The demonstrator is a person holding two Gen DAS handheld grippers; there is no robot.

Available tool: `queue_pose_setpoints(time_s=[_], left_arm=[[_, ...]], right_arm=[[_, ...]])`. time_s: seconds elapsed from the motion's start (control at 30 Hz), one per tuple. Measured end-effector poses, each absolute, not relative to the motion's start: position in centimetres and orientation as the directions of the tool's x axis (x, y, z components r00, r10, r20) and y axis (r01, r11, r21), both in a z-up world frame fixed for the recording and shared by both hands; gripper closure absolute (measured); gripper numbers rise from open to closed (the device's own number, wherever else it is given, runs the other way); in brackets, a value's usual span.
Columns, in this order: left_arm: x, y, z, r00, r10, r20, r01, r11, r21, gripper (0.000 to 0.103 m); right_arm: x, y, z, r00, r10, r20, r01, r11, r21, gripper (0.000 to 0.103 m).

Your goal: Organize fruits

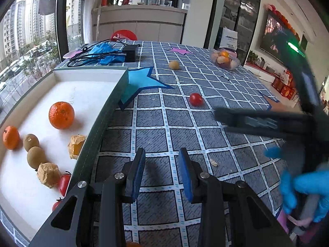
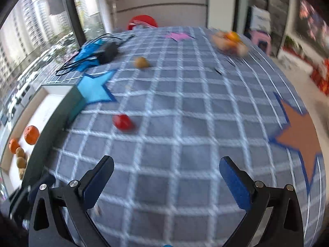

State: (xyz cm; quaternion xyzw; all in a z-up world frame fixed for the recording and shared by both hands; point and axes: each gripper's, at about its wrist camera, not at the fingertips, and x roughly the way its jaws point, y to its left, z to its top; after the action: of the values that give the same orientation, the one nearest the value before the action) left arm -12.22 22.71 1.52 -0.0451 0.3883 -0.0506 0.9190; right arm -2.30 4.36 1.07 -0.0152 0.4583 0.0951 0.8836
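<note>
Left wrist view shows the left tongs point(image 1: 162, 173) with their blue-padded jaws parted by a modest gap, nothing between them, hanging over the grey-and-white checked cloth of the tabletop point(image 1: 164, 121). Just left of them stands a shallow white tray with a dark green rim point(image 1: 107, 111); inside lie two oranges point(image 1: 61, 114), two brown round fruits point(image 1: 30, 142), two papery-husked golden berries point(image 1: 77, 146) and small red tomatoes point(image 1: 64, 182). Beyond the tongs a red cherry tomato point(image 1: 196, 99) sits alone on the cloth, and farther back a brown round fruit point(image 1: 174, 65) lies near a clear container of mixed fruit point(image 1: 225, 58). Entering from the right, the right tongs point(image 1: 224, 121), blurred, reach across above the cloth, held by a blue-gloved hand point(image 1: 296, 187). Right wrist view shows the right tongs point(image 2: 166, 175) spread wide and empty, with the cherry tomato point(image 2: 123, 121) ahead and left, beside the tray's corner point(image 2: 67, 107) and a light blue star-shaped cutout point(image 2: 94, 88).
</note>
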Motion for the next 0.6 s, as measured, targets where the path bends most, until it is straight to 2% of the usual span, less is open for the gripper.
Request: queue_pose_setpoints(time_s=[0.03,0.1,0.17,0.2,0.23,0.27,0.33,0.6], left_arm=[[-12.1,22.7,1.5,0.691,-0.13,-0.712,0.057,0.991,-0.125,0.066],[-12.1,22.8,1.4,0.688,-0.131,-0.714,0.055,0.99,-0.129,0.066],[-12.1,22.9,1.4,0.689,-0.132,-0.712,0.054,0.99,-0.132,0.066],[-12.2,22.9,1.4,0.69,-0.134,-0.711,0.055,0.99,-0.134,0.066],[-12.2,23.0,1.5,0.69,-0.136,-0.711,0.056,0.989,-0.136,0.066],[-12.2,23.0,1.5,0.69,-0.137,-0.711,0.054,0.989,-0.138,0.066],[-12.2,23.1,1.5,0.69,-0.141,-0.71,0.056,0.988,-0.142,0.066],[-12.6,23.0,1.7,0.702,-0.167,-0.692,0.083,0.985,-0.153,0.066]], right_arm=[[-1.9,5.1,1.0,0.564,0.156,-0.811,-0.197,0.979,0.051,0.001],[-1.0,6.6,0.6,0.564,0.157,-0.811,-0.225,0.974,0.032,0.013],[-0.2,7.5,0.0,0.543,0.165,-0.823,-0.241,0.97,0.035,0.031],[-0.1,7.7,-0.2,0.556,0.153,-0.817,-0.24,0.971,0.018,0.032],[-0.1,7.9,-0.3,0.568,0.149,-0.809,-0.243,0.97,0.008,0.039],[-0.2,8.0,-0.1,0.572,0.156,-0.805,-0.247,0.969,0.012,0.058],[-0.5,7.7,0.1,0.567,0.181,-0.804,-0.25,0.967,0.041,0.085],[-4.4,2.9,2.1,0.593,0.241,-0.768,-0.206,0.968,0.144,0.086]])
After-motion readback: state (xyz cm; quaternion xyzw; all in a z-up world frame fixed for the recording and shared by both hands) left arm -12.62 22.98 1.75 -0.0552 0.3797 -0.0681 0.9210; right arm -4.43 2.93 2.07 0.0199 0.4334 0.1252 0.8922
